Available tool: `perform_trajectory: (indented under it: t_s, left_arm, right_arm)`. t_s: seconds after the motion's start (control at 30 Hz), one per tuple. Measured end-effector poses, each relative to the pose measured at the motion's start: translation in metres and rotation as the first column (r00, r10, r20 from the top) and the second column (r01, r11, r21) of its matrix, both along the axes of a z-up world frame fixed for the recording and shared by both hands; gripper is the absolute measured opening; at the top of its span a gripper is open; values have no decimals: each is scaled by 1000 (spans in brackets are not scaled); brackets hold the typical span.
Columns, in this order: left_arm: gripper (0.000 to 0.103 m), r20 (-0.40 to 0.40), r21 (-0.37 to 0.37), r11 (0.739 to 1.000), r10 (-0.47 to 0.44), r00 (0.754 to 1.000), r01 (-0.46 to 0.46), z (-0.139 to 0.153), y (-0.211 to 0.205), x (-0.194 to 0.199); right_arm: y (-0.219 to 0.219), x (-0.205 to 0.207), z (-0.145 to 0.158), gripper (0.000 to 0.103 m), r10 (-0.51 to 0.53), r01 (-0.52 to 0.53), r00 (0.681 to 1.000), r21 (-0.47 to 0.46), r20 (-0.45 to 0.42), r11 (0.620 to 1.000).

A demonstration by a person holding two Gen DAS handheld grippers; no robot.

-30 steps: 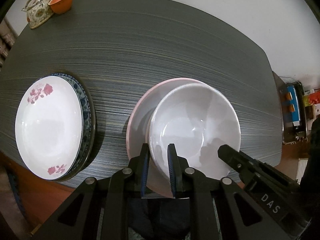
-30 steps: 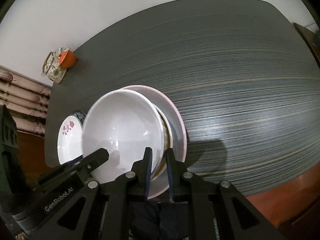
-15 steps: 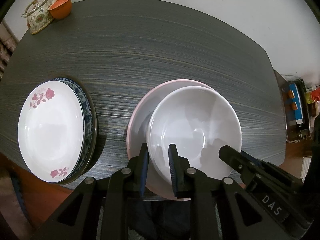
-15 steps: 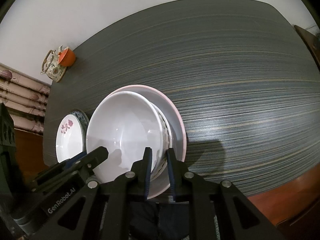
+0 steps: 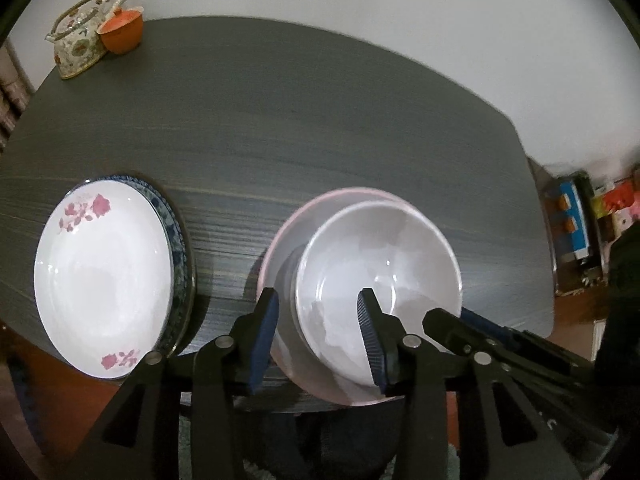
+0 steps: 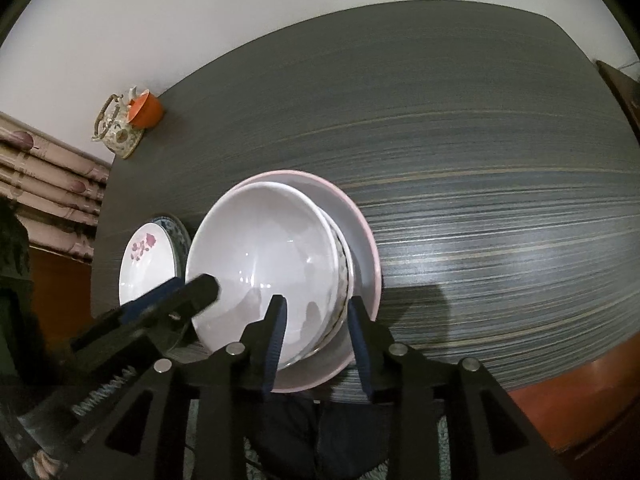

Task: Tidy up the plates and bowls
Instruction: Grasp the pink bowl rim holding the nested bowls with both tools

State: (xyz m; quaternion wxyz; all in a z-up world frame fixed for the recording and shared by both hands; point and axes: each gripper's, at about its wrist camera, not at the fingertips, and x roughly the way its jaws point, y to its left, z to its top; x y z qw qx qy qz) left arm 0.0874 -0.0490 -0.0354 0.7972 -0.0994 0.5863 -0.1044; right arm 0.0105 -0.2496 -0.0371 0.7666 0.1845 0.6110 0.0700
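A glossy round white bowl (image 5: 378,276) is sitting nested on a patterned bowl (image 6: 343,280), apparently ceramic, inside a pink-rimmed plate (image 5: 280,256) on the streaked grey table (image 6: 460,140). The left gripper (image 5: 320,336) and right gripper (image 6: 316,338) have just been opening, their ribbed pads straddling the rim, released.

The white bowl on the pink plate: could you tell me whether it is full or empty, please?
Empty: the white bowl shows only its bare glossy inside in both views.

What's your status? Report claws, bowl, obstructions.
Left claw, right claw: both just opened, straddling rim, pads off. Plain white ceramic bowl nested on pink-rimmed plate. Nothing blocking.
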Motion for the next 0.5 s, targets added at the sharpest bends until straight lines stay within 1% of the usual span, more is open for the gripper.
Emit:
perform_trajectory:
  t_s: [0.13, 0.27, 0.33, 0.43, 0.5]
  left_arm:
    - [42, 22, -30, 999, 32, 999, -31, 10, 20, 0]
    - [44, 18, -49, 996, 75, 997, -74, 14, 40, 0]
    - [44, 5, -53, 994, 100, 995, -99, 11, 50, 0]
    - [45, -19, -59, 990, 124, 992, -125, 6, 59, -2]
    - [45, -41, -62, 989, 135, 990, -137, 1, 58, -2]
  right_arm:
    - [-9, -2, 5, 33, -15, 14, 1000, 10, 11, 1000]
    - [-20, -4, 8, 33, -35, 35, 999, 14, 18, 999]
    - [-27, -5, 8, 33, -52, 52, 999, 23, 16, 998]
    - [-35, -7, 5, 33, -73, 73, 997, 9, 2, 997]
    - [-38, -8, 2, 33, -81, 81, 997, 7, -11, 997]
